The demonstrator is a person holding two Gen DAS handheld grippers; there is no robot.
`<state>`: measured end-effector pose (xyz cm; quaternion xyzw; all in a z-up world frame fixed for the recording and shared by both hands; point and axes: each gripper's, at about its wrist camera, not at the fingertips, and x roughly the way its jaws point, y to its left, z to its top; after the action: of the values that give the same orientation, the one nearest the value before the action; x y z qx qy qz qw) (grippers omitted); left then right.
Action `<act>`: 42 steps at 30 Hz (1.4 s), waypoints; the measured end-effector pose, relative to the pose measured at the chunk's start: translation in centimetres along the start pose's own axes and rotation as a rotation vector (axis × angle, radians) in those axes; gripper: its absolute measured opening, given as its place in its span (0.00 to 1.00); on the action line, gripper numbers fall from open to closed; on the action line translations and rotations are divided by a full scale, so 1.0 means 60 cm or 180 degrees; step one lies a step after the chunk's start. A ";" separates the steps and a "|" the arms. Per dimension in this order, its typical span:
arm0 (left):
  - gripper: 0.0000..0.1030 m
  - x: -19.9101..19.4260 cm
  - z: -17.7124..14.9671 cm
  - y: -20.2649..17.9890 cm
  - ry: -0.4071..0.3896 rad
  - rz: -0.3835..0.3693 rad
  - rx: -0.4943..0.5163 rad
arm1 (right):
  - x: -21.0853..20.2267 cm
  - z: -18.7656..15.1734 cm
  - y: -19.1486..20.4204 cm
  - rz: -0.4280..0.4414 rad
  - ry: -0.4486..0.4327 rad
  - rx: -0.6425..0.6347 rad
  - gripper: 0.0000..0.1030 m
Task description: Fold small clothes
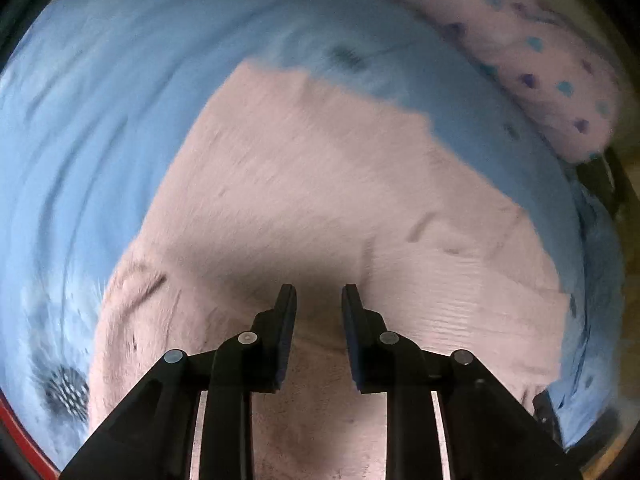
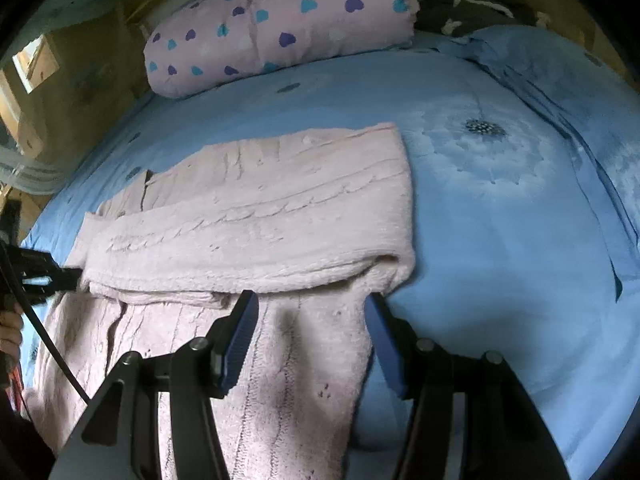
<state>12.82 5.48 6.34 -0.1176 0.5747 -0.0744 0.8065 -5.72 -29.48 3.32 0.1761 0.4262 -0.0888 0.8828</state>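
Observation:
A pink knitted sweater (image 1: pixel 320 180) lies on the blue bedsheet (image 1: pixel 100 100), its upper part folded over into a band (image 2: pixel 260 208). My left gripper (image 1: pixel 319 292) hovers over the sweater; its jaws show a narrow gap with nothing between them. In the right wrist view the left gripper (image 2: pixel 76 276) sits at the left end of the fold. My right gripper (image 2: pixel 310 304) is open above the lower strip of the sweater (image 2: pixel 312 360), just below the fold, with the strip lying under and between its fingers. Its right finger (image 2: pixel 380 340) is at the strip's right edge.
A pink pillow with blue and purple hearts (image 2: pixel 280 28) lies at the head of the bed. The blue sheet (image 2: pixel 500 240) spreads wide to the right of the sweater. A person's hand (image 2: pixel 10 332) and a black cable (image 2: pixel 52 356) are at the left edge.

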 end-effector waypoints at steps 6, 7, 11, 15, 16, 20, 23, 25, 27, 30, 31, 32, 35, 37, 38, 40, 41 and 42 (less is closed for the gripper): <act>0.02 -0.033 -0.026 -0.057 -0.0156 -0.0463 0.0464 | 0.000 0.000 -0.009 -0.0031 0.0043 0.0081 0.60; 0.02 -0.036 -0.028 -0.065 -0.0136 -0.0548 0.0525 | -0.002 0.000 -0.011 -0.0046 0.0059 0.0084 0.60; 0.07 -0.070 -0.071 -0.072 -0.0003 -0.0702 0.0759 | -0.033 -0.013 -0.002 -0.0073 0.0083 0.0104 0.61; 0.11 -0.147 -0.109 -0.066 -0.0247 -0.0643 0.0948 | -0.074 -0.022 0.026 -0.0158 0.0059 0.0013 0.63; 0.13 -0.167 -0.115 -0.058 -0.0347 -0.0679 0.1004 | -0.087 -0.026 0.037 -0.0231 0.0079 -0.0051 0.64; 0.37 -0.272 -0.161 0.011 -0.1067 -0.0666 0.1181 | -0.133 -0.049 0.056 -0.0234 0.0089 -0.0105 0.64; 0.43 -0.290 -0.168 0.069 -0.0990 -0.0613 0.0763 | -0.154 -0.079 0.059 -0.0245 0.0185 0.0019 0.68; 0.43 -0.283 -0.173 0.087 -0.0803 -0.0452 0.0648 | -0.157 -0.099 0.056 -0.0296 0.0264 0.0108 0.69; 0.43 -0.261 -0.180 0.095 -0.0531 0.0037 0.0798 | -0.151 -0.121 0.052 -0.0332 0.0440 0.0216 0.69; 0.43 -0.216 -0.176 0.111 -0.0038 0.0255 0.1049 | -0.133 -0.161 0.041 -0.0391 0.0769 0.0395 0.69; 0.43 -0.204 -0.174 0.119 0.0096 0.0273 0.1072 | -0.128 -0.177 0.036 -0.0474 0.0859 0.0430 0.69; 0.43 -0.186 -0.173 0.130 0.0287 0.0326 0.1095 | -0.125 -0.189 0.032 -0.0552 0.0910 0.0458 0.69; 0.43 -0.147 -0.178 0.147 0.0720 0.0283 0.1008 | -0.136 -0.210 0.036 -0.0609 0.0827 0.0420 0.70; 0.43 -0.134 -0.188 0.155 0.0905 0.0268 0.0969 | -0.140 -0.219 0.040 -0.0621 0.0830 0.0389 0.72; 0.43 -0.125 -0.197 0.158 0.0988 0.0313 0.0965 | -0.142 -0.225 0.040 -0.0629 0.0813 0.0395 0.72; 0.43 -0.114 -0.210 0.163 0.1100 0.0472 0.0928 | -0.146 -0.232 0.041 -0.0668 0.0777 0.0389 0.72; 0.43 -0.106 -0.221 0.165 0.1164 0.0652 0.0899 | -0.147 -0.235 0.044 -0.0695 0.0768 0.0370 0.73; 0.43 -0.103 -0.228 0.162 0.1151 0.0796 0.0917 | -0.147 -0.238 0.046 -0.0708 0.0761 0.0357 0.73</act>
<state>-2.25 15.01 5.02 0.0857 0.7031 -0.0750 0.7020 -20.65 -21.36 2.66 0.1862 0.5395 -0.1879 0.7994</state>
